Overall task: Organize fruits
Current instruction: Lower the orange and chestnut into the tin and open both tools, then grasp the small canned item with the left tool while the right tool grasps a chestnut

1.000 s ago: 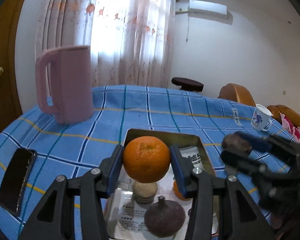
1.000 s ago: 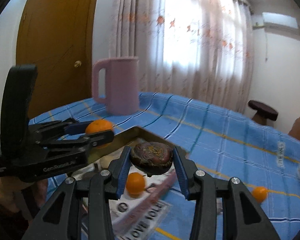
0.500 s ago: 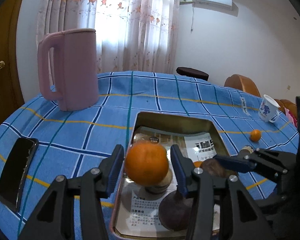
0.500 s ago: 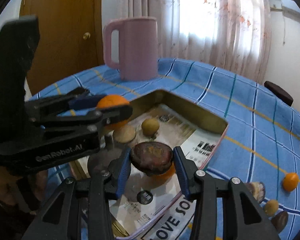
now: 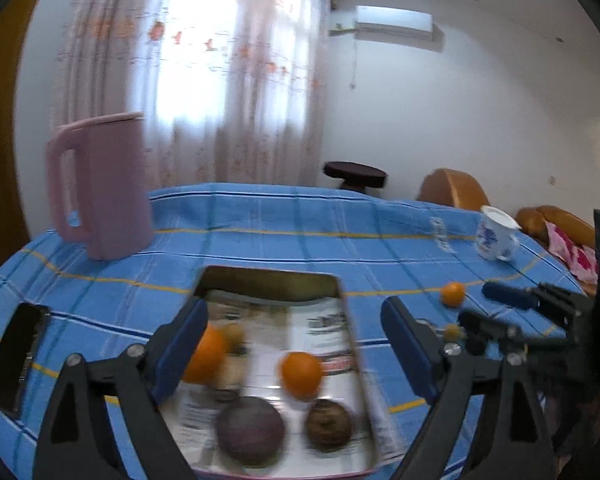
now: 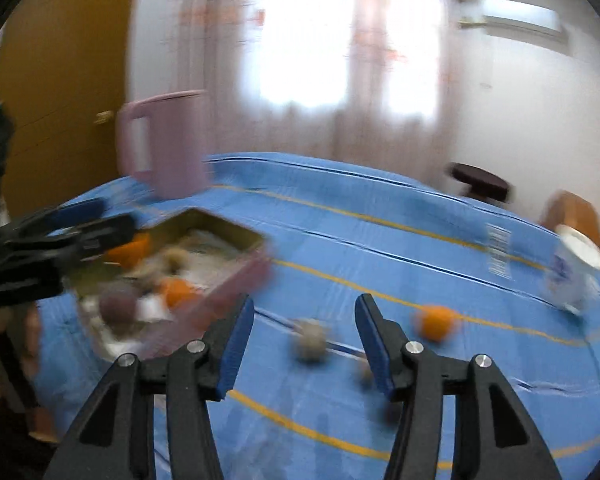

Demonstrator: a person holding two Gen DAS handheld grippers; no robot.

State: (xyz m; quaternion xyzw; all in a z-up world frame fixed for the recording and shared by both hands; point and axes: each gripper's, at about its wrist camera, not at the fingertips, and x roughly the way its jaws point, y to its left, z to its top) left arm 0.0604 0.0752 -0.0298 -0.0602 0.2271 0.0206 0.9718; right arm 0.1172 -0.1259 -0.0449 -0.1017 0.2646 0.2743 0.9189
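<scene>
My left gripper (image 5: 292,316) hangs over the metal tray (image 5: 268,276), its jaws opening wide with nothing between the pads. The big orange (image 5: 204,354) lies in the tray by the left finger, beside a small orange (image 5: 302,370), a dark purple fruit (image 5: 250,432) and a dark brown fruit (image 5: 328,426). My right gripper (image 6: 304,312) is over the blue cloth to the right of the tray (image 6: 220,236). Its jaws are opening and hold nothing. A beige fruit (image 6: 310,340) and a small orange (image 6: 436,320) lie on the cloth just beyond its fingers.
A pink jug (image 5: 100,188) stands at the back left and a black phone (image 5: 16,356) lies at the left edge. A white-and-blue cup (image 5: 496,236) sits at the right. More small blurred fruits (image 6: 366,372) lie near the right finger. A person's hand (image 6: 32,328) shows low on the left.
The left gripper let go of the big orange, which now rests in the tray. The right gripper released the dark fruit into the tray and swung right over the cloth.
</scene>
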